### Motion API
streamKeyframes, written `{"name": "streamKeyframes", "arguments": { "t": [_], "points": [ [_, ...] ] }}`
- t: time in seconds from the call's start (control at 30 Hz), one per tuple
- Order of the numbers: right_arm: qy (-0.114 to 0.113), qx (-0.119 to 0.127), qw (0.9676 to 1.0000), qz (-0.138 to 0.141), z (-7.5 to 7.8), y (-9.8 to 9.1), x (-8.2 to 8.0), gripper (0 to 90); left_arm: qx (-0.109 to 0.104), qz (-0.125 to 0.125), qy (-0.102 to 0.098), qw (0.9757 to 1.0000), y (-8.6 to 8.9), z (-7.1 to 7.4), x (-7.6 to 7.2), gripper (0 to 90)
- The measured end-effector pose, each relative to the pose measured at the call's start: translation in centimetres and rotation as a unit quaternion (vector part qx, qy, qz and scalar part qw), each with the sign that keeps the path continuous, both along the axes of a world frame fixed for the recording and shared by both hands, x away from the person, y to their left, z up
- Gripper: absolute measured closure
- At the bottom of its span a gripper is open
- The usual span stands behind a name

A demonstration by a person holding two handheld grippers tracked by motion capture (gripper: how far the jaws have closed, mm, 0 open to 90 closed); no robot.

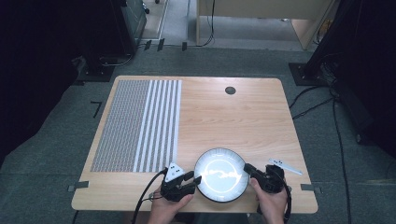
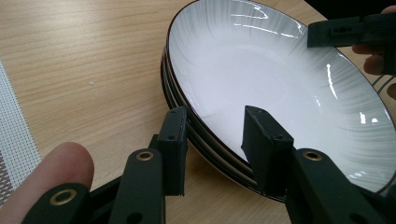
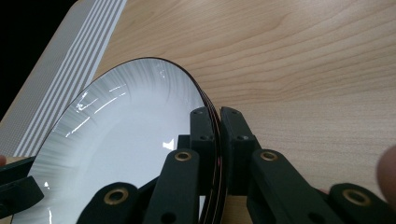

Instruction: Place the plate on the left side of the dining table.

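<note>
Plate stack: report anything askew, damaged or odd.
Nothing looks damaged. The plates sit nested in a neat stack on the table. The right gripper pinches the rim; the left gripper straddles the opposite edge, not clamped.

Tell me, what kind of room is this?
Probably a lab or workshop, not a kitchen: a wooden table stands on grey carpet, cables trail across the floor, and hand-held grippers work on plates.

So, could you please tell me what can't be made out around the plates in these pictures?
- High view: glare whites out the top plate.
- Left gripper view: how many plates are stacked, as the left tongs cover the rims.
- High view: the grey piece right of the right tongs is too small to identify.
</note>
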State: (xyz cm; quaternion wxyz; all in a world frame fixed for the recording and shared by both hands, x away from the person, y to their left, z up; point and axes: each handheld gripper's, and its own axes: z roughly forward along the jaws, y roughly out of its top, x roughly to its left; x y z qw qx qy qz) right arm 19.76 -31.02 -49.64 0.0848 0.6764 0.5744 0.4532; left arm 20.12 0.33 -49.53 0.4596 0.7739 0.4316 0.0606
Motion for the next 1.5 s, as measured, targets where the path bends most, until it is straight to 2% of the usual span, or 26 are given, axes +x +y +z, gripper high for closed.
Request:
{"name": "streamKeyframes", "arguments": {
  "t": [0.2, 0.27, 0.33, 0.37, 0.43, 0.47, 0.5, 0.53, 0.57, 0.67, 0.7, 0.73, 0.77, 0.8, 0.97, 1.0, 1.03, 1.13, 1.2, 1.33, 1.5],
  "points": [
    [0.003, 0.017, 0.9999, 0.002, -0.1, -0.3, 0.1, 84.7, 0.003, -0.002, -0.004, 1.0, 0.0, 0.0, -0.1, 59.7],
    [0.007, 0.04, 0.9992, 0.001, -0.3, -0.7, 0.1, 84.6, 0.002, -0.003, -0.003, 1.0, 0.0, 0.0, 0.0, 59.3],
    [0.009, 0.046, 0.9989, 0.0, -0.3, -0.8, 0.1, 84.6, 0.002, -0.004, -0.004, 1.0, 0.0, 0.0, 0.0, 59.1],
    [0.011, 0.06, 0.9982, 0.001, -0.3, -1.0, 0.1, 84.6, 0.002, -0.006, -0.004, 1.0, 0.0, 0.0, 0.0, 58.7],
    [0.01, 0.063, 0.998, 0.0, -0.3, -1.1, 0.1, 84.8, 0.003, -0.006, -0.005, 1.0, 0.0, 0.0, 0.0, 58.5],
    [0.01, 0.075, 0.9972, -0.002, -0.3, -1.4, 0.1, 89.7, 0.004, -0.008, -0.002, 1.0, 0.0, -0.1, 0.0, 58.2],
    [0.016, 0.126, 0.9919, -0.01, -0.3, -2.2, 0.2, 90.0, 0.0, -0.009, 0.0, 1.0, 0.0, -0.1, 0.0, 56.9],
    [0.016, 0.126, 0.9919, -0.01, -0.3, -2.2, 0.2, 90.0, 0.0, -0.009, 0.0, 1.0, 0.0, -0.1, 0.0, 56.9],
    [0.006, 0.108, 0.9941, -0.001, -0.1, -2.3, 0.2, 90.0, 0.002, -0.01, -0.001, 0.9999, 0.0, -0.1, 0.1, 56.8],
    [0.003, 0.107, 0.9941, 0.015, 0.6, -2.0, 0.1, 90.0, 0.0, -0.012, 0.001, 0.9999, 0.0, -0.1, 0.1, 56.2],
    [-0.005, 0.09, 0.9958, 0.019, 0.9, -1.6, 0.1, 90.0, -0.001, -0.014, 0.003, 0.9999, 0.0, -0.1, 0.1, 55.1],
    [-0.005, 0.076, 0.997, 0.012, 0.9, -1.5, 0.0, 90.0, -0.002, -0.015, 0.003, 0.9999, 0.0, -0.1, 0.1, 54.3],
    [-0.005, 0.076, 0.997, 0.012, 0.9, -1.5, 0.0, 90.0, -0.002, -0.015, 0.003, 0.9999, 0.0, -0.1, 0.1, 53.6],
    [-0.004, 0.066, 0.9978, -0.003, 0.6, -1.6, -0.1, 90.0, -0.001, -0.015, 0.003, 0.9999, 0.0, -0.1, 0.2, 53.1],
    [0.003, 0.079, 0.9969, -0.002, 0.4, -2.1, -0.1, 88.2, -0.002, -0.008, 0.003, 1.0, 0.3, 0.0, 0.3, 54.0],
    [0.003, 0.077, 0.997, 0.008, 0.5, -2.0, -0.1, 87.3, -0.002, -0.008, 0.003, 1.0, 0.3, 0.0, 0.3, 55.2],
    [0.007, 0.058, 0.9982, 0.016, 0.5, -1.7, 0.0, 87.4, -0.004, -0.01, 0.004, 0.9999, 0.3, -0.1, 0.3, 57.8],
    [0.015, 0.052, 0.9982, 0.024, 0.4, -1.5, 0.1, 87.3, -0.004, -0.011, 0.002, 0.9999, 0.2, -0.1, 0.3, 60.1],
    [0.022, 0.062, 0.9974, 0.028, 0.3, -1.8, 0.2, 86.9, -0.007, -0.009, 0.005, 0.9999, 0.3, 0.0, 0.3, 61.4],
    [0.024, 0.064, 0.9968, 0.041, 0.4, -1.9, 0.3, 82.8, -0.015, -0.007, 0.01, 0.9998, 0.5, -0.1, 0.4, 62.9],
    [0.028, 0.074, 0.9958, 0.047, 0.3, -2.0, 0.4, 83.9, -0.016, 0.0, 0.008, 0.9998, 0.4, -0.2, 0.4, 64.6]
  ]
}}
